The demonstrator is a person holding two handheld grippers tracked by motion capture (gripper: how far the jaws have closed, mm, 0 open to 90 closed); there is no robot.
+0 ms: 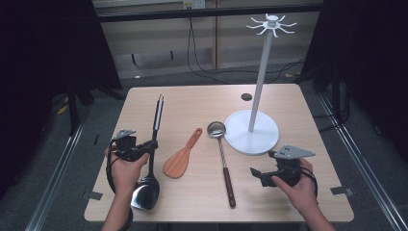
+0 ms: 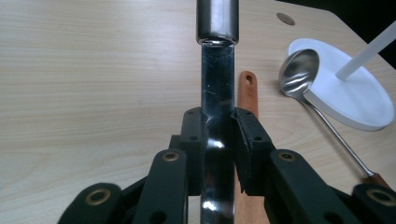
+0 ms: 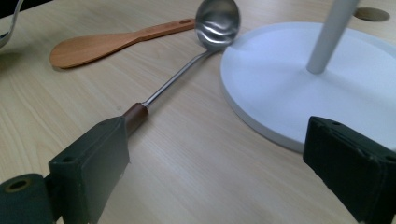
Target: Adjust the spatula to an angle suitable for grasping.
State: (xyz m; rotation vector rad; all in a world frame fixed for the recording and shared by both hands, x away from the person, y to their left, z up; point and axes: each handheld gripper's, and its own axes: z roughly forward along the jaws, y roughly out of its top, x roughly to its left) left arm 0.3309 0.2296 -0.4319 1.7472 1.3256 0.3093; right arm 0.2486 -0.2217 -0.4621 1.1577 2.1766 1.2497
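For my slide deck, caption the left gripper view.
Left claw clamps a shiny steel ladle handle above the wooden table.

Your right gripper (image 1: 263,174) has bare table (image 1: 202,98) ahead — but the ladle (image 1: 223,156) lies across its left, the white stand (image 1: 252,131) just beyond; the wooden spatula (image 1: 182,155) lies farther left.

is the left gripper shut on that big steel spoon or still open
Shut. The left gripper has both pads pressed flat against the big steel spoon handle.
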